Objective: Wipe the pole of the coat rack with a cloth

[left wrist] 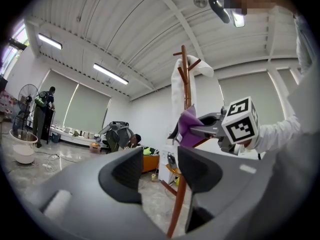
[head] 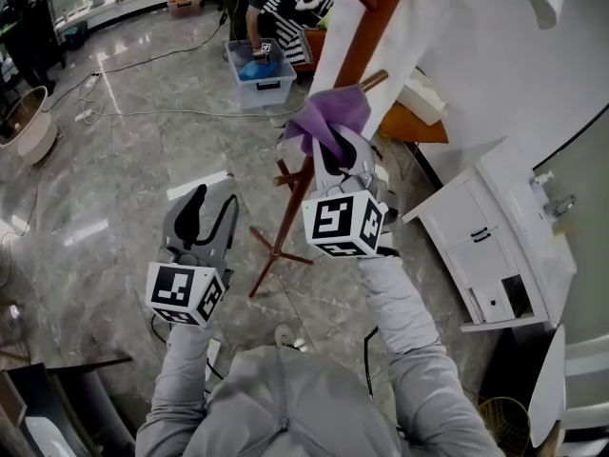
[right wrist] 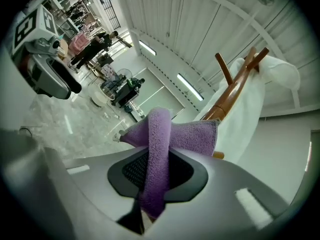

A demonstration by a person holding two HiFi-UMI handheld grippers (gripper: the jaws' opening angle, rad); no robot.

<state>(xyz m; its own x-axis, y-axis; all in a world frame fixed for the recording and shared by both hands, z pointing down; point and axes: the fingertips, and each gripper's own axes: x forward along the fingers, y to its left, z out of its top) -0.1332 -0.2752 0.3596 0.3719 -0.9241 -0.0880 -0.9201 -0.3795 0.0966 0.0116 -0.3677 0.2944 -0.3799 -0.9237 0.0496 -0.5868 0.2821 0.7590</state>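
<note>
A wooden coat rack stands on the marble floor, its brown pole (head: pixel 366 36) rising past my right gripper (head: pixel 335 150). That gripper is shut on a purple cloth (head: pixel 330 120), which lies against the pole. In the right gripper view the purple cloth (right wrist: pixel 165 139) bulges out between the jaws, with the pole (right wrist: pixel 235 86) just behind it. My left gripper (head: pixel 205 209) hangs open and empty to the left of the rack's feet (head: pixel 276 250). From the left gripper view, the pole (left wrist: pixel 184 134) and the cloth (left wrist: pixel 189 131) show ahead.
A white garment (head: pixel 495 27) hangs on the rack. A white cabinet (head: pixel 495 241) stands at right. A blue bin (head: pixel 259 74) and a crouching person (head: pixel 285 8) are beyond the rack. Cables (head: pixel 143 74) cross the floor at left.
</note>
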